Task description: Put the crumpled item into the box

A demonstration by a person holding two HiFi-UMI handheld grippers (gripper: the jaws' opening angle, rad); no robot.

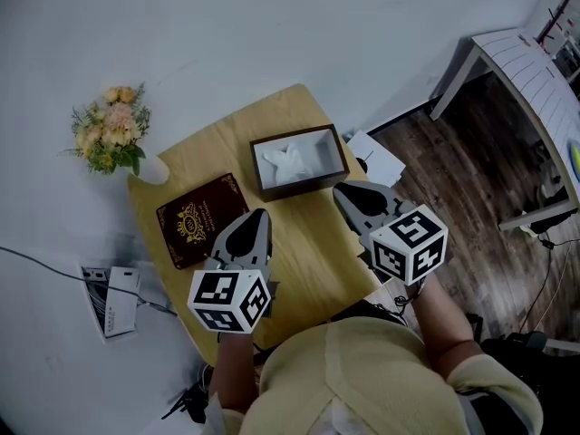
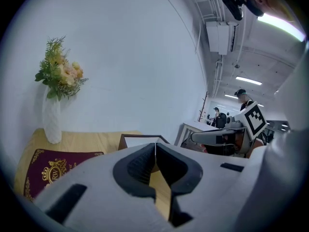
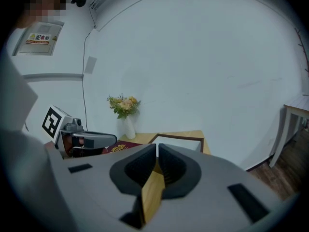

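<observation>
A dark brown open box (image 1: 256,166) stands at the far side of the small wooden table (image 1: 308,243). A crumpled white item (image 1: 294,159) lies inside it. My left gripper (image 1: 258,214) hovers over the table's near half, shut and empty, pointing toward the box. To its right my right gripper (image 1: 343,188) is shut with nothing in it, its tips just short of the box's near right corner. The left gripper view shows the left gripper (image 2: 155,146) with its jaws touching, and the box (image 2: 140,138) beyond. In the right gripper view the right gripper (image 3: 157,146) points at the box (image 3: 179,140).
A maroon book (image 1: 201,217) with gold print lies left of the box. A white vase of flowers (image 1: 113,130) stands at the table's far left corner. A white device with cables (image 1: 113,299) lies on the floor at left, a white sheet (image 1: 376,157) by the table's right edge.
</observation>
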